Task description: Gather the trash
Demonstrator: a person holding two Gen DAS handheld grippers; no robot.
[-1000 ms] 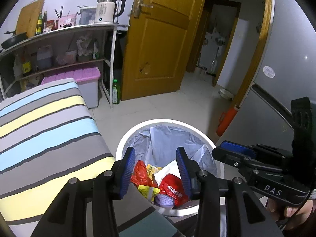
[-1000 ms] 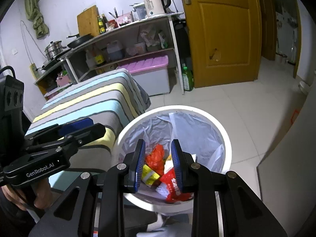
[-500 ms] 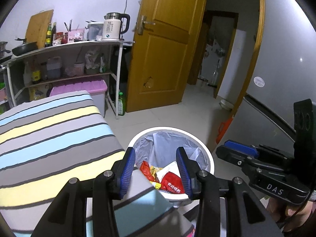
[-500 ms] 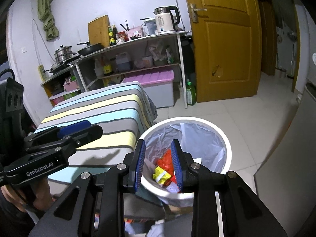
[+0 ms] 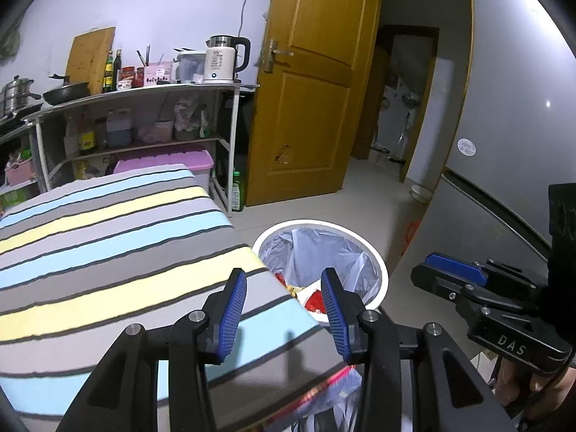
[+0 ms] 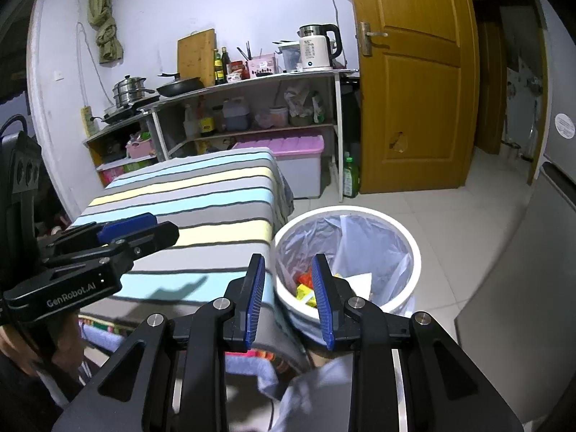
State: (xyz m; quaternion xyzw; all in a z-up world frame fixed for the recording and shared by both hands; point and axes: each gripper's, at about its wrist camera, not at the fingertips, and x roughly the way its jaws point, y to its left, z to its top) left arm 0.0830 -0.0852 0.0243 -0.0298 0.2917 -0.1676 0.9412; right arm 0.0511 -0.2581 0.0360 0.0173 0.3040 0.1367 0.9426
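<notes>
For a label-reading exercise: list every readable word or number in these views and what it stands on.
"GenRobot.AI": side of the left gripper.
"DAS": side of the right gripper.
"55": white kettle, barely legible.
Round fridge sticker: too blurred.
Red wrapper in the bin: unreadable.

We see trash bin [image 5: 378, 262] contents partly hidden behind striped table [image 5: 108, 252] edge; wrappers [image 6: 306, 286] too small to identify; shelf jars [image 6: 234, 115] unreadable.

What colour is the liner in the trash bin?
The liner is a pale, translucent grey-white, inside a white bin. The right wrist view shows it best.
</notes>
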